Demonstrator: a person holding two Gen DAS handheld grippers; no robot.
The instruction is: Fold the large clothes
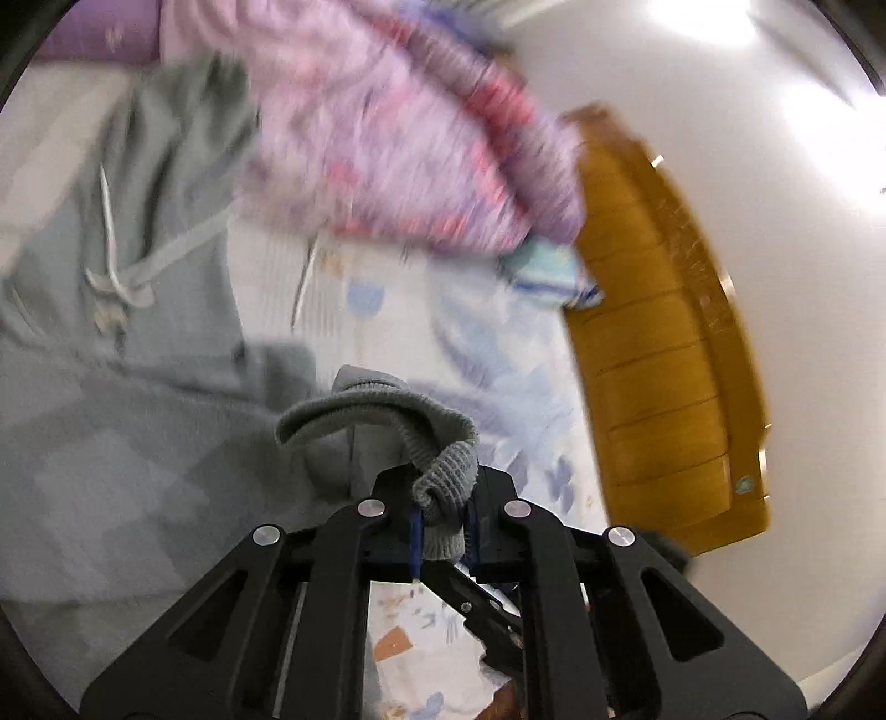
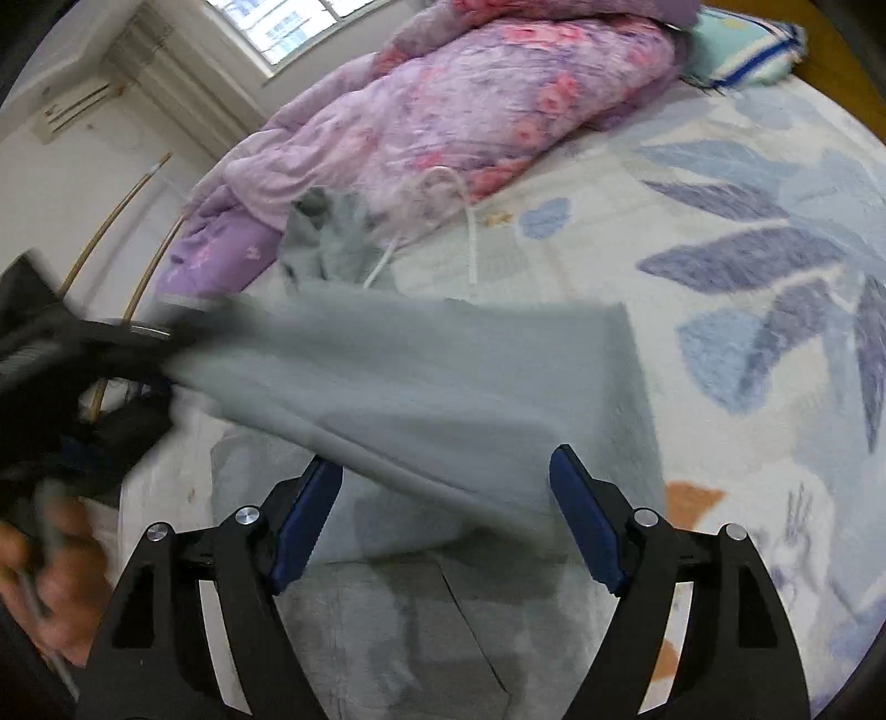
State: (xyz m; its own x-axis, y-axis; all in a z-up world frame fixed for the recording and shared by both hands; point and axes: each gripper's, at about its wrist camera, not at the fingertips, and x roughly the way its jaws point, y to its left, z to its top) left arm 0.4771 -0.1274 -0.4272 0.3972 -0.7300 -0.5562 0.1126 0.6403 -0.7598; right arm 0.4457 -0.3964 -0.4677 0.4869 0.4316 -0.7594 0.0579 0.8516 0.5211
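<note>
The left gripper [image 1: 443, 512] is pinched tight on the ribbed cuff [image 1: 446, 476] of a grey hooded sweatshirt [image 1: 138, 387]; the knit edge bunches between its blue pads and loops forward above them. In the right wrist view this gripper shows only as a blurred black shape at the left edge, with a hand [image 2: 50, 576] of the person below it, and a grey sleeve [image 2: 387, 376] stretches from it across the frame.

The right gripper [image 2: 446, 515] stands spread wide, its blue pads [image 2: 587, 526] well apart. The stretched sleeve passes between and above the jaws, but neither pad presses on it.

The sweatshirt lies on the bed sheet [image 2: 747, 277], a pale cloth printed with blue and violet leaves. Its body covers the near part of the sheet under the right gripper, and its hood with white drawstrings [image 1: 111, 260] lies at the far end, touching a pink and purple flowered quilt [image 2: 498, 94] heaped along the far edge of the sheet. Just beside the quilt, at the sheet's far right corner, sits a pale green pillow [image 2: 742, 50] with blue stripes. A wooden headboard [image 1: 664, 343] rises past that side of the sheet. Beyond the sheet's far left is a window [image 2: 293, 27].

No container is in view, and no readable writing.
</note>
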